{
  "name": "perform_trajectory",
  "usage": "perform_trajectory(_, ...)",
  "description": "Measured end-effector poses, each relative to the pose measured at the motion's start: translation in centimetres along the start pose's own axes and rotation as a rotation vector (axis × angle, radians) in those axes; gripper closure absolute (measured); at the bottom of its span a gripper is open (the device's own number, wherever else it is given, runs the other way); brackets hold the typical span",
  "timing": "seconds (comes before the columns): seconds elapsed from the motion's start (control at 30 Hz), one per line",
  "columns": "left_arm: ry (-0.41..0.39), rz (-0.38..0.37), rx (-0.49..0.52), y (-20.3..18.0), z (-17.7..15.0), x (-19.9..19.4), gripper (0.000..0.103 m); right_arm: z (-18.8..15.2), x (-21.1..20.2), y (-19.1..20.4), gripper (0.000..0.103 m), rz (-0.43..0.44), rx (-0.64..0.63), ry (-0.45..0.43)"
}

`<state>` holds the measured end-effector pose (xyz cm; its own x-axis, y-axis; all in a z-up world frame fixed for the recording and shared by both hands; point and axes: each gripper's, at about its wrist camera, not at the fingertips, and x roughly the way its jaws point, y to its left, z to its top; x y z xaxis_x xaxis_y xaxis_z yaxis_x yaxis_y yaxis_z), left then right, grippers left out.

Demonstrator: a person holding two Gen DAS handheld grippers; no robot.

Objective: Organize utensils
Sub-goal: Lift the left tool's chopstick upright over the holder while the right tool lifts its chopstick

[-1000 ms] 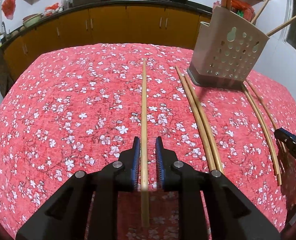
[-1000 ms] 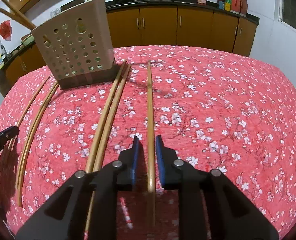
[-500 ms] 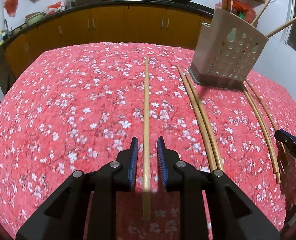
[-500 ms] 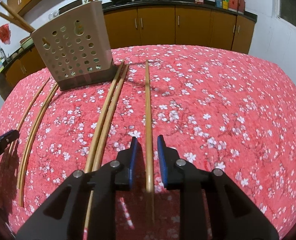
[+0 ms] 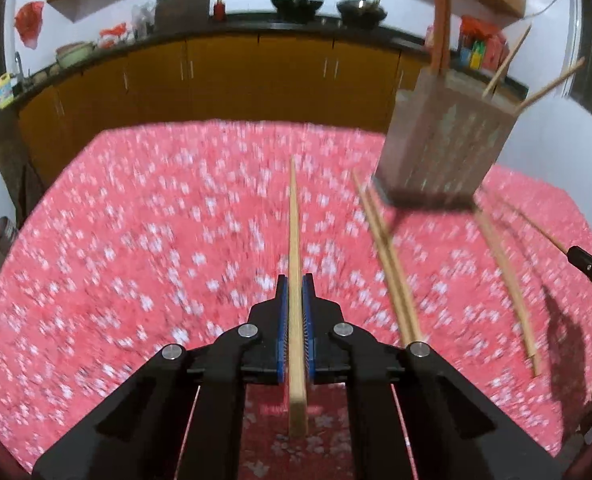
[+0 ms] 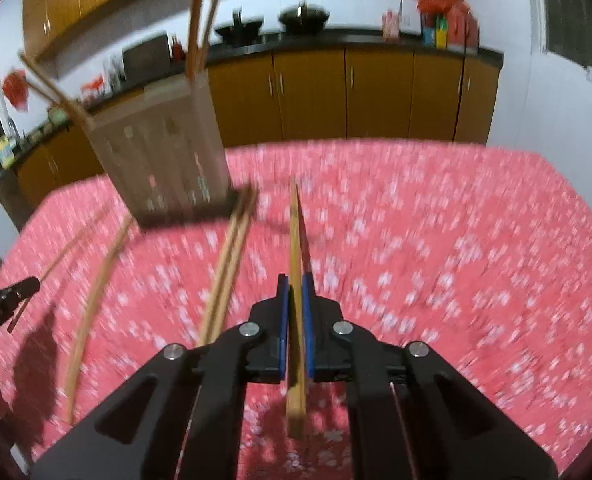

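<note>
In the left wrist view my left gripper (image 5: 295, 280) is shut on a long wooden chopstick (image 5: 294, 220) that runs straight ahead between its blue pads over the red flowered tablecloth (image 5: 136, 240). In the right wrist view my right gripper (image 6: 295, 280) is shut on another chopstick (image 6: 295, 232), raised above its dark shadow on the cloth. The beige perforated utensil holder (image 5: 444, 140) stands at the back right with several chopsticks upright in it. From the right wrist it appears at the back left (image 6: 164, 160).
A pair of chopsticks (image 5: 388, 256) lies beside the holder, and from the right wrist this pair (image 6: 228, 264) lies left of the held stick. More chopsticks (image 5: 504, 272) lie further right. A black gripper tip (image 5: 588, 268) shows at the edge. Brown cabinets (image 5: 256, 76) line the far wall.
Both grippers have shut on the chopsticks that lay between their open fingers. Both views have risen and blurred, and the right chopstick has lifted off the cloth.
</note>
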<state>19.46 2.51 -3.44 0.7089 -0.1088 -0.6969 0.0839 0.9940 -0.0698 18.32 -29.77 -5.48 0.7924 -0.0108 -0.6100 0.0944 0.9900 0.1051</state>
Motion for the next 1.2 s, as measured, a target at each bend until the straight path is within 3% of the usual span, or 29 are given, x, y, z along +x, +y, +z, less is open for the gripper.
perform_trajectory(0.2, -0.128, -0.054, -0.032, 0.2, 2.7, -4.4, 0.095, 2.9, -4.2, 0.3, 0.095, 0.016, 0.005, -0.163)
perform_trajectory(0.57, -0.202, -0.087, -0.044, 0.2, 5.5, -6.4, 0.096, 5.1, -6.8, 1.0, 0.095, 0.03, -0.011, -0.251)
perform_trajectory(0.77, -0.261, -0.116, -0.009, -0.4, 7.6, -9.0, 0.096, 8.6, -10.1, 1.8, 0.095, 0.135, 0.002, -0.318)
perform_trajectory(0.93, -0.323, -0.162, 0.026, -2.0, 9.9, -11.4, 0.096, 11.3, -13.0, 3.3, 0.095, 0.213, -0.015, -0.404)
perform_trajectory(1.2, -0.484, -0.225, 0.034, -6.3, 14.4, -14.3, 0.096, 14.9, -13.1, 6.1, 0.095, 0.209, -0.047, -0.513)
